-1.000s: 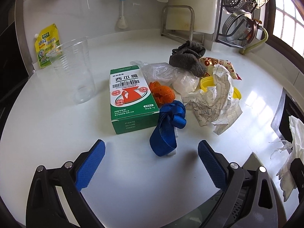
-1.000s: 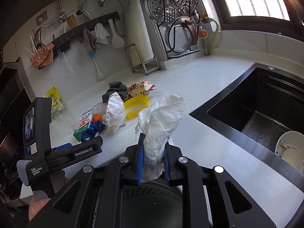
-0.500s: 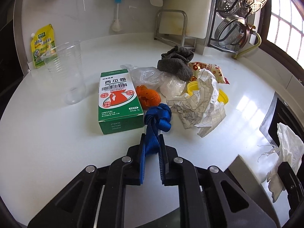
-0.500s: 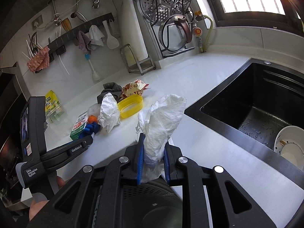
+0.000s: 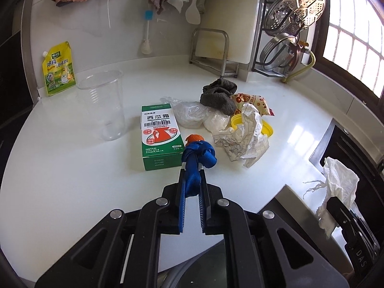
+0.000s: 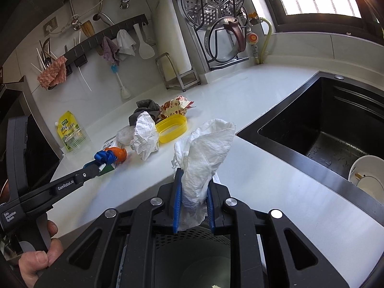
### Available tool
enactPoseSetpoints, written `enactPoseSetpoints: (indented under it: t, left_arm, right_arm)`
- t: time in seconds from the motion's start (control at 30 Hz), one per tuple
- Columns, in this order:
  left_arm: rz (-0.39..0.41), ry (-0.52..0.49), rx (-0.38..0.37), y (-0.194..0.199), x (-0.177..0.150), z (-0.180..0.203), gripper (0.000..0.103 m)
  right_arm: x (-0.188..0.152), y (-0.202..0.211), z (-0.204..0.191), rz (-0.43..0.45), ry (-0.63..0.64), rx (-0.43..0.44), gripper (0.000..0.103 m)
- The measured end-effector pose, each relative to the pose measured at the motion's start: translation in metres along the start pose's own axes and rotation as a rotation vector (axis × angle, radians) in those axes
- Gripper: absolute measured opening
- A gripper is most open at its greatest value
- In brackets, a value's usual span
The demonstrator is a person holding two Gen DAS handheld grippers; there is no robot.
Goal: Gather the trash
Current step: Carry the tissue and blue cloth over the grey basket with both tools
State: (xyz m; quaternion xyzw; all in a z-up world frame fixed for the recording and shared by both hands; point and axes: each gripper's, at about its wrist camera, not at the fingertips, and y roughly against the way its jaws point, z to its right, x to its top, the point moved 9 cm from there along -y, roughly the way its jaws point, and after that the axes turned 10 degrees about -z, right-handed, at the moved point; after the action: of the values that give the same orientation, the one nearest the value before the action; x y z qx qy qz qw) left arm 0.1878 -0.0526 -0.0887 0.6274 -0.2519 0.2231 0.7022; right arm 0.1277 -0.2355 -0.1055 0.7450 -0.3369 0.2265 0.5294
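My left gripper (image 5: 192,180) is shut on a knotted blue strap (image 5: 198,157) and holds it lifted above the white counter (image 5: 72,180); the strap also shows in the right wrist view (image 6: 104,157). My right gripper (image 6: 192,184) is shut on a crumpled white tissue (image 6: 206,144), held over a dark mesh bin (image 6: 192,259) below it. The tissue also shows in the left wrist view (image 5: 338,180). On the counter lie a green box (image 5: 160,136), an orange scrap (image 5: 194,138), checked crumpled paper (image 5: 244,136), a clear plastic bag (image 5: 189,114), a grey cloth (image 5: 218,97), a snack wrapper (image 5: 252,100) and a yellow lid (image 5: 266,129).
A clear plastic cup (image 5: 103,103) and a yellow pouch (image 5: 58,69) stand at the left. A black sink (image 6: 324,129) with a white bowl (image 6: 367,175) is at the right. A metal rack (image 5: 216,50) and hanging utensils line the back wall.
My left gripper closed on the blue strap and raised it off the counter. My right gripper kept hold of the tissue and stayed over the bin.
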Motion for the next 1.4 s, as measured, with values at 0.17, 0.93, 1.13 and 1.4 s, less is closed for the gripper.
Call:
enactPoseSetpoints:
  t: [0.17,0.93,1.13,1.4]
  left_arm:
    - [0.041,0.012,-0.005,0.022,0.011,-0.009,0.01]
    - [0.036,-0.047,-0.022,0.073,-0.042,-0.017,0.01]
    - [-0.013,-0.092,-0.041,0.072,-0.08,-0.003,0.01]
    - [-0.065,-0.125,-0.07,0.068,-0.116,0.01,0.01]
  right_arm:
    - [-0.005,0.008,-0.008,0.0,0.011,-0.001,0.017]
    - [-0.046,0.051,-0.03,-0.028,0.058,-0.001,0.017]
    - [-0.072,0.059,-0.034,-0.068,0.07,0.0,0.017]
    - [-0.109,0.068,-0.03,-0.124,0.072,-0.015,0.017]
